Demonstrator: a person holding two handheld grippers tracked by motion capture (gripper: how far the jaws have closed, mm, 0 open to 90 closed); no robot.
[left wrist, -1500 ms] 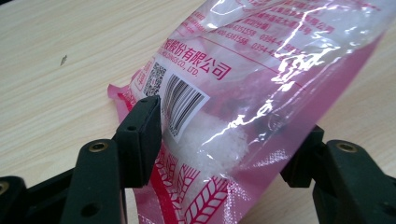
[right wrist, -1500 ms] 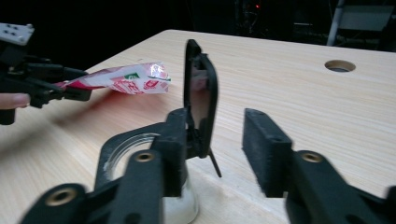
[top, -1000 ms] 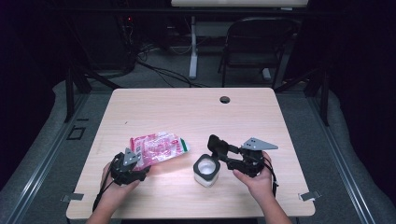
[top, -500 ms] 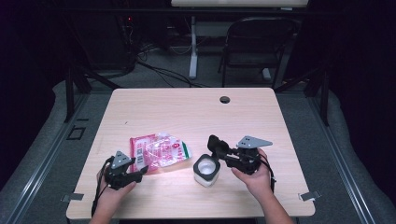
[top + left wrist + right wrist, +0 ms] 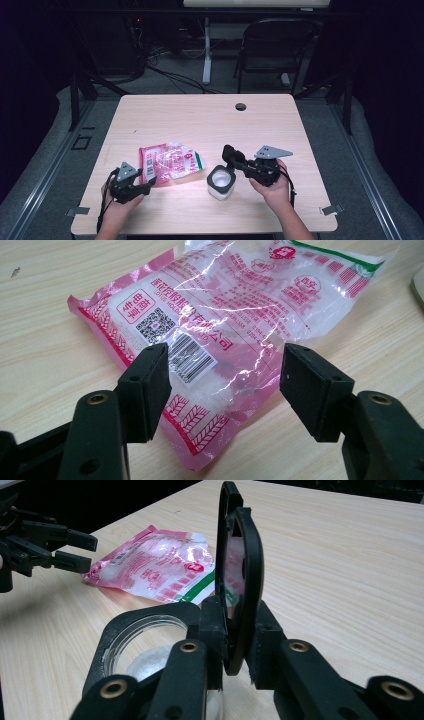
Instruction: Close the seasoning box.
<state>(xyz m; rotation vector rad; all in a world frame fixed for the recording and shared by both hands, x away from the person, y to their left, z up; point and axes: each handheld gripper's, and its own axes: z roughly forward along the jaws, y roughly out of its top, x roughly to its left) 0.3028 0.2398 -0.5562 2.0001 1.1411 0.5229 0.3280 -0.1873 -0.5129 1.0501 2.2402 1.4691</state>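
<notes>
Pink and clear bag (image 5: pixel 171 162) lying flat on the pale wood counter (image 5: pixel 210 120), a little left of the middle, with white grains inside and a barcode (image 5: pixel 192 358) on its near end. Left hand-held gripper (image 5: pixel 148 184) resting on the counter at the bag's near left corner, jaws standing wide apart, the corner of the bag between them but not pinched. Small glass jar (image 5: pixel 220 183) standing upright just right of the bag, a bit of white stuff in the bottom, black rim on top. Black round lid (image 5: pixel 239 575) flipped up on its hinge, standing on edge above the jar. Right hand-held gripper (image 5: pixel 235 630) squeezed onto that lid, one pad on each side; jaws just closed in on it. Small dark hole (image 5: pixel 241 106) near the far edge of the counter. Folding chair (image 5: pixel 272 47) behind, on the floor.
</notes>
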